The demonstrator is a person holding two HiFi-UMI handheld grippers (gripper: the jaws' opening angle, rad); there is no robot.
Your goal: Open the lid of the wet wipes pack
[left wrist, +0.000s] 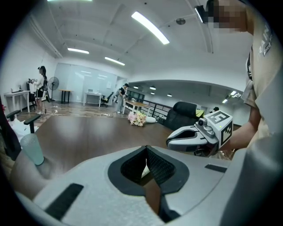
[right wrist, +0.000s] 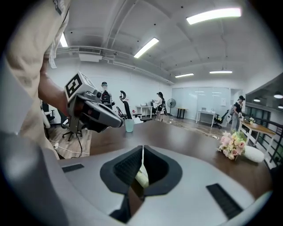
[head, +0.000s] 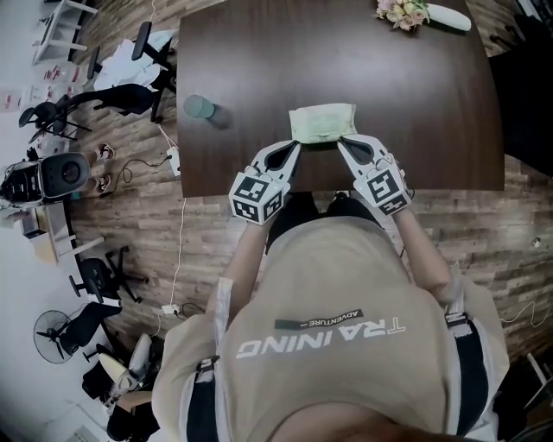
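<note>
The wet wipes pack, pale green and flat, lies on the dark wooden table close to its near edge. My left gripper reaches the pack's near left corner and my right gripper its near right corner. Both pairs of jaws stand together, pads touching. In the right gripper view the right gripper is shut, with a strip of the pale pack showing just beyond the pads. The left gripper looks shut too, a pale sliver behind it. Whether either pinches the pack's edge I cannot tell.
A teal cup stands on the table to the left of the pack. A bunch of flowers and a white object lie at the far right edge. Office chairs and cables stand on the floor at left.
</note>
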